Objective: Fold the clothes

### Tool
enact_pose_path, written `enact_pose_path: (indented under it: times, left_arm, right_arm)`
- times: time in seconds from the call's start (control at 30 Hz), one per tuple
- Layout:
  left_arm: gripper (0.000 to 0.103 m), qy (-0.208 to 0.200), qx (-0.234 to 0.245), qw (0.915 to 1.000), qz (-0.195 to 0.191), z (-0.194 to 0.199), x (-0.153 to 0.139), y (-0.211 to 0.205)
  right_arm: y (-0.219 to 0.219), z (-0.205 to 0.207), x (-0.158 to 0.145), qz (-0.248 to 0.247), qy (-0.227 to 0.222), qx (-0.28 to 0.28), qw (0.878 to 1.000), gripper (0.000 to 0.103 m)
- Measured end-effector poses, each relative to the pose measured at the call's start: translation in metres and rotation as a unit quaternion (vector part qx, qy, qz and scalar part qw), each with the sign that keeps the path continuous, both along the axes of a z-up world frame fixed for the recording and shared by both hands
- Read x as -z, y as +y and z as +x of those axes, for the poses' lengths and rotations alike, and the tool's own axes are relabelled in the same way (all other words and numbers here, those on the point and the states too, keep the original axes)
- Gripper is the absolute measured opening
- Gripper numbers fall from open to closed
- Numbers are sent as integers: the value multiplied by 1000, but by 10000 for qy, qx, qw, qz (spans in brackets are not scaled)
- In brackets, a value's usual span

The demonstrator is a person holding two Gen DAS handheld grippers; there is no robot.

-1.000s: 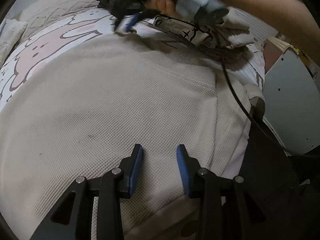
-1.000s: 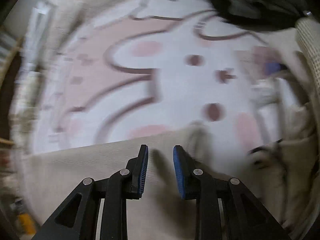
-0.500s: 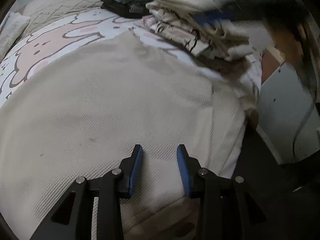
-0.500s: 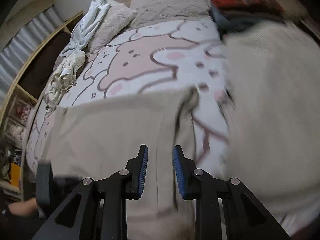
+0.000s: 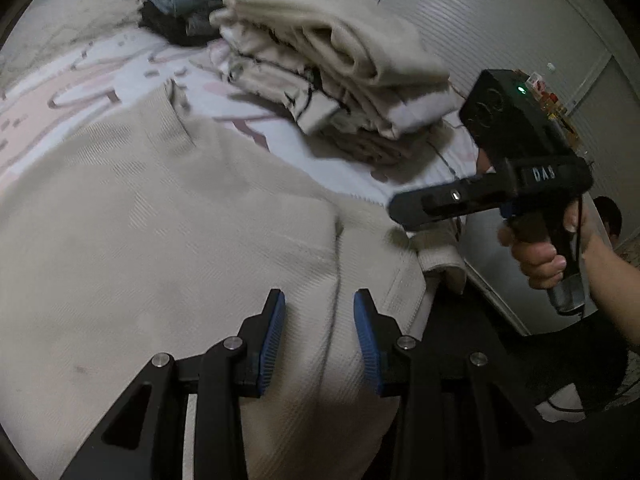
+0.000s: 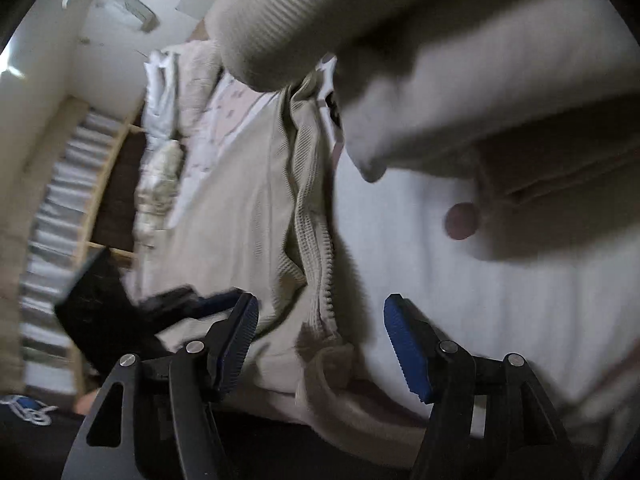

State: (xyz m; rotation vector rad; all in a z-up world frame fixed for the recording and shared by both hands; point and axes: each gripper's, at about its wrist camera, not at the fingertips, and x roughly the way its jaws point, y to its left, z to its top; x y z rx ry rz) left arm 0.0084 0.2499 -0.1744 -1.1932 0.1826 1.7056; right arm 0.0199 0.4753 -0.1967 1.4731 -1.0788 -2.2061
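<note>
A beige waffle-knit garment (image 5: 168,232) lies spread over the bed. My left gripper (image 5: 319,320) hovers over its near right part, open, with nothing pinched between its blue pads. A hand holds my right gripper (image 5: 400,208) off the garment's right edge, beside the bed. In the right wrist view, my right gripper (image 6: 320,320) has its jaws opening wide above the garment's ribbed edge (image 6: 316,256), and the pads do not press on the cloth. My left gripper (image 6: 216,300) shows blurred at the lower left.
Two stacks of folded clothes stand at the far side, a pale one (image 5: 332,60) and a dark one with red on top (image 5: 188,4). The cartoon-print bedsheet (image 5: 80,80) lies under the garment. A grey cabinet (image 5: 500,32) stands right of the bed. Loose clothes (image 6: 160,92) lie at the bed's far end.
My right gripper swung from the garment's far corner past the folded stacks to the bed's near right edge, and its jaws widened. My left gripper shifted to the right, still open.
</note>
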Motion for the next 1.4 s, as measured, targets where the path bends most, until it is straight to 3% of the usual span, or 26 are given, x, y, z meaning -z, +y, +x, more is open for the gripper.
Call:
enact_pose_path:
  times: [0.13, 0.3, 0.37, 0.43, 0.57, 0.63, 0.7, 0.77, 1.0, 1.3, 1.33, 1.4]
  left_arm:
    - [35, -153, 49, 9999, 58, 2, 5, 1]
    - [36, -139, 247, 9995, 116, 5, 0, 8]
    - [52, -125, 324, 9993, 123, 7, 0, 12]
    - [53, -97, 373, 9992, 142, 9, 0, 14]
    - [53, 46, 396, 9991, 165, 11, -4, 12]
    - [53, 248, 438, 9985, 194, 15, -12, 8]
    - [62, 429, 484, 9977, 221, 19, -18, 5]
    - [72, 528, 548, 9967, 284, 22, -21, 3]
    - [72, 874, 817, 9928, 20, 37, -17, 17]
    - [71, 956, 437, 9942, -206, 29, -2, 42]
    - [70, 972, 356, 9944, -220, 26, -1, 43]
    - [53, 1019, 143, 9943, -279, 21, 0, 42]
  right_arm:
    - [5, -12, 15, -721, 155, -102, 9972, 66]
    - [-6, -13, 15, -1059, 32, -656, 9922, 66]
    - [-12, -9, 16, -1112, -80, -795, 9906, 66]
    - [-12, -9, 18, -1383, -240, -648, 9880, 66]
    - [-7, -7, 27, -2470, -520, 88, 9676, 66]
    - [-1, -3, 25, -3046, -487, 503, 9499, 66]
    - [2, -2, 19, -3474, -400, 795, 9335, 66]
    - [-2, -5, 10, -3543, -369, 849, 9306, 66]
    - [-26, -18, 0, -3477, -477, 781, 9331, 66]
    - [-25, -11, 5, -3778, -483, 977, 9195, 66]
    - [-24, -10, 2, -3756, -462, 1023, 9200, 66]
    - [-22, -7, -3, -3708, -420, 1114, 9210, 66]
